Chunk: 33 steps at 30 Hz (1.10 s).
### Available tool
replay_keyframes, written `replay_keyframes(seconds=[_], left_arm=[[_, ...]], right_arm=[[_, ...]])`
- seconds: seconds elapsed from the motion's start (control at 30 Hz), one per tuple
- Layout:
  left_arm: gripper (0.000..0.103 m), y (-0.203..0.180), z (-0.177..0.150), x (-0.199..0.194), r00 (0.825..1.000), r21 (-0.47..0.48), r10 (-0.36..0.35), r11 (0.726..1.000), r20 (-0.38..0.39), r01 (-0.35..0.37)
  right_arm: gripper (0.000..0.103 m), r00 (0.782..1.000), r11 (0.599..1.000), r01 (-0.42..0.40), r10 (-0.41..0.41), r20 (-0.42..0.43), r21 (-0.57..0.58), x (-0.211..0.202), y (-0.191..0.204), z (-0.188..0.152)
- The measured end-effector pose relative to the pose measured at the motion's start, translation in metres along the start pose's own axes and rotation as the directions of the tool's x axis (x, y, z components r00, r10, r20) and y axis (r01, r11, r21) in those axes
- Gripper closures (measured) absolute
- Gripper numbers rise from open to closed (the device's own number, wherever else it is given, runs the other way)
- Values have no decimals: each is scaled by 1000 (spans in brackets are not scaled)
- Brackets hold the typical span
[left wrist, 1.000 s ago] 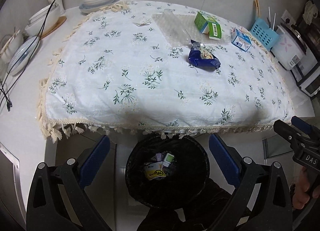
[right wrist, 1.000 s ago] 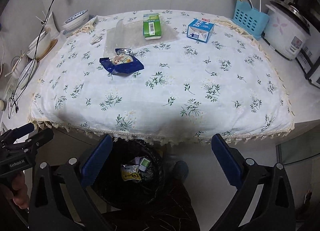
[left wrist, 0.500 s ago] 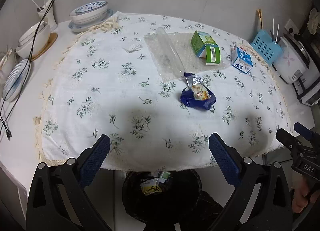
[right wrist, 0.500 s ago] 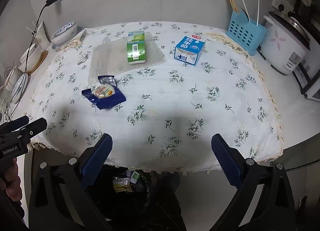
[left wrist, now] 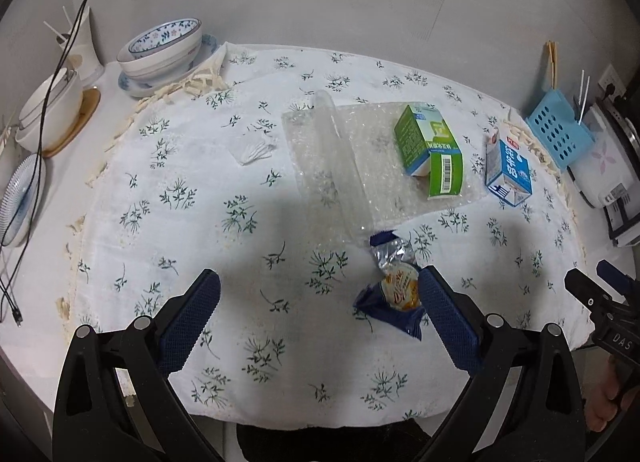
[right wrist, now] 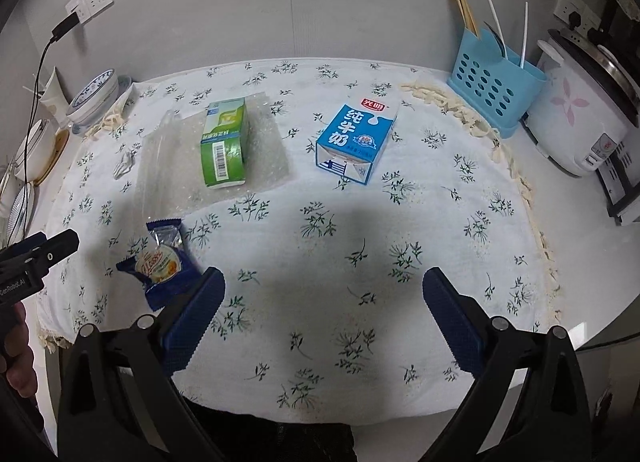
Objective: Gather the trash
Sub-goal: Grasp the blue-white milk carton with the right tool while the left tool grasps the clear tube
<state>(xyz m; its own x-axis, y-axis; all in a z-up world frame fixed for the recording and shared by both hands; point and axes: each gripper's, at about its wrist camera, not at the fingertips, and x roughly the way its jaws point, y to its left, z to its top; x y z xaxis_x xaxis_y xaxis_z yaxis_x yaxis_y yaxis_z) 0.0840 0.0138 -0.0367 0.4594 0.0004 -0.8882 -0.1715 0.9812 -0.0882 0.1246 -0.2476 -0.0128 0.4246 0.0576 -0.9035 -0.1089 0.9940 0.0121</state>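
A: What do we have on the white floral tablecloth with the fringed edge (left wrist: 168, 198)?

B: We see a dark blue foil snack wrapper with a round printed label (left wrist: 394, 294), lying flat near the front edge. Behind it lies a clear sheet of bubble wrap (left wrist: 340, 166), and a green and white carton (left wrist: 430, 150) rests on its side on that sheet. A blue and white milk carton (right wrist: 352, 140) lies to the right of it, apart from the sheet. A small crumpled white tissue (left wrist: 256, 150) sits left of the bubble wrap.

A: And our grippers?

B: The left gripper (left wrist: 318, 316) hangs above the cloth with its jaws spread wide and nothing between them; its right blue-padded finger (left wrist: 448, 322) overlaps the wrapper's edge in that view, though we cannot tell if it touches. The right gripper (right wrist: 322, 310) is likewise spread wide and empty, over bare cloth in front of the milk carton.

A: Anything around the cloth?

B: We see stacked white and blue patterned bowls (left wrist: 164, 48) at the far left, a light blue perforated utensil holder (right wrist: 494, 92) and a white rice cooker (right wrist: 580, 106) at the right.
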Motion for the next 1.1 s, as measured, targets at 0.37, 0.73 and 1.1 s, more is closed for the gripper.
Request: replay_keyframes(seconds=[0.37, 0.73, 1.1], left_arm=[[8, -13, 61, 60, 998, -24, 52, 998, -47, -53], [17, -23, 92, 126, 986, -10, 108, 994, -129, -111], [40, -24, 101, 152, 973, 0, 145, 989, -179, -147]], right_arm=[[8, 999, 1000, 6, -6, -50, 10, 56, -30, 69], [8, 989, 998, -1, 11, -147, 71, 124, -54, 126], [8, 964, 991, -22, 57, -258, 136, 172, -58, 145]])
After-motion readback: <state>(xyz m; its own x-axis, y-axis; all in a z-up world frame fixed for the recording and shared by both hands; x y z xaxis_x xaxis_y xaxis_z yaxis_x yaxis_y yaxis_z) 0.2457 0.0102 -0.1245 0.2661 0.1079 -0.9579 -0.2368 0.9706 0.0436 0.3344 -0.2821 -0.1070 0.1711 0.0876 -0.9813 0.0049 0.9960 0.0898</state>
